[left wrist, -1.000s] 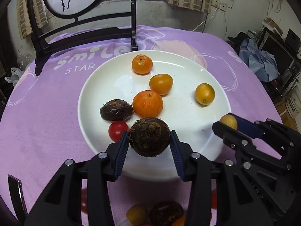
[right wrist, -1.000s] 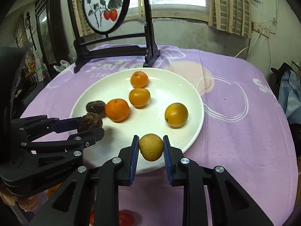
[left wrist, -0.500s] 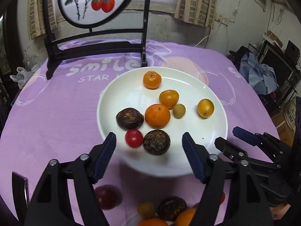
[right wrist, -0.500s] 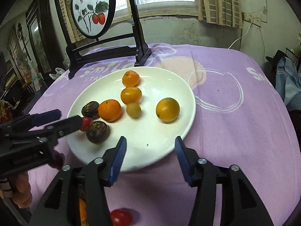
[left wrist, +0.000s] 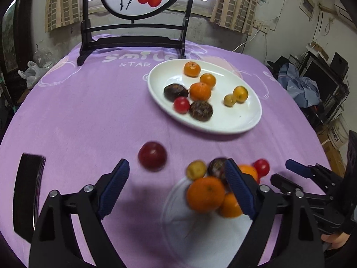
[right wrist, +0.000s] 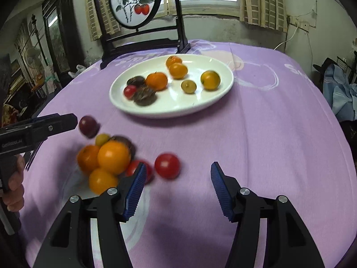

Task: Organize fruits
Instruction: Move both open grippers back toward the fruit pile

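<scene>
A white plate (left wrist: 245,122) (right wrist: 174,109) holds several fruits: oranges, two dark passion fruits, a red tomato and a small yellow-green fruit (left wrist: 229,100) (right wrist: 188,86). My left gripper (left wrist: 177,186) is open and empty, near a dark red plum (left wrist: 152,155) (right wrist: 88,126) and a pile of loose fruit (left wrist: 209,192) (right wrist: 107,160) on the cloth. My right gripper (right wrist: 177,184) is open and empty, just short of a red tomato (right wrist: 167,165). The right gripper also shows in the left wrist view (left wrist: 290,172).
A purple cloth (left wrist: 89,111) covers the round table. A black stand with a round painted screen (left wrist: 136,40) (right wrist: 142,42) stands at the far edge. A dark flat object (left wrist: 26,192) lies at the near left. Clutter sits beyond the table's right side.
Both grippers let go of their fruits onto the plate, opened, and drew back toward the near side. The loose fruit pile has come into view in front of them.
</scene>
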